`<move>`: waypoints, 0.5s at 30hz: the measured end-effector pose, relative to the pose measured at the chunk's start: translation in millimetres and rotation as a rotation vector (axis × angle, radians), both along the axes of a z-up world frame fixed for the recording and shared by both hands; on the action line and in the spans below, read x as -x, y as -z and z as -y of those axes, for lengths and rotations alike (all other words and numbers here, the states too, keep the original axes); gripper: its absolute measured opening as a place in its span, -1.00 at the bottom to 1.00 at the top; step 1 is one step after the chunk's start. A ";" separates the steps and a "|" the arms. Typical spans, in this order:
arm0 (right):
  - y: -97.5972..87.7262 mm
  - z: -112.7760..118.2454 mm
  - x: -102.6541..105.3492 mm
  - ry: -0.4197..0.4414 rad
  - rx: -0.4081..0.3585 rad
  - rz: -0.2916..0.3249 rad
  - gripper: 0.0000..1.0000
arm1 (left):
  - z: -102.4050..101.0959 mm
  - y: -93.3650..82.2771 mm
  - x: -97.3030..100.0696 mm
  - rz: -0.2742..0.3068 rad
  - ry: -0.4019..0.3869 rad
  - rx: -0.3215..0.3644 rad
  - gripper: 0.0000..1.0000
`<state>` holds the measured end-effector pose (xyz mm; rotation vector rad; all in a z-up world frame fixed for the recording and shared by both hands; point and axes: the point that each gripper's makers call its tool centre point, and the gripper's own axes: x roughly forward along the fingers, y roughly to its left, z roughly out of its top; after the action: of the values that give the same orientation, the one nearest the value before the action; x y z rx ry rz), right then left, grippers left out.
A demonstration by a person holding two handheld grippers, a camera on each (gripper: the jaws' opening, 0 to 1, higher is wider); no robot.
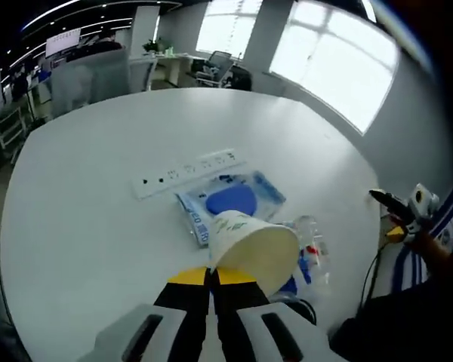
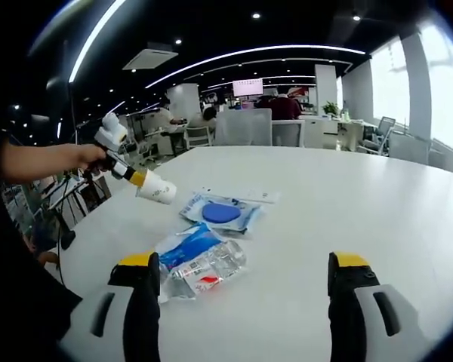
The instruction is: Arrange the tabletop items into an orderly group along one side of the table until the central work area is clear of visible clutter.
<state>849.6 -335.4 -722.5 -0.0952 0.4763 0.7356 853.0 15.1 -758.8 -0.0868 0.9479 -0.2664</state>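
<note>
Left tool (image 1: 210, 277) grips paper cup (image 1: 251, 245) above the table (image 1: 83, 219).

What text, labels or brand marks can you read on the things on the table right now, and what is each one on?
Nothing reads clearly enough to quote.
Paper cup in the left gripper: green print, too blurred.
Clear packet with the blue disc: blue lettering at its edge, too small.
Crumpled wrapper: red and blue print, unreadable.
Power strip: markings by the sockets, too small.
Wall screen: content blurred.
</note>
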 end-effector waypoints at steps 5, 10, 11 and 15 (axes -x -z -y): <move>-4.1 -3.0 0.3 -0.008 0.001 0.011 0.78 | -15.4 7.1 -6.5 -0.055 -0.032 -0.001 -1.00; -5.7 -6.9 0.7 -0.025 0.012 0.016 0.79 | -23.4 13.9 -8.0 -0.111 -0.062 0.004 -1.00; -5.4 -8.0 1.1 -0.029 0.013 0.013 0.79 | -23.6 16.5 -5.5 -0.139 -0.067 -0.012 -1.00; -3.2 -10.2 2.0 -0.041 0.027 0.011 0.79 | -21.5 22.2 -3.4 -0.182 -0.070 -0.006 -1.00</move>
<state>847.5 -325.2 -719.3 -0.1344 0.4744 0.7686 856.5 36.6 -781.0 -0.1405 1.1236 -0.1933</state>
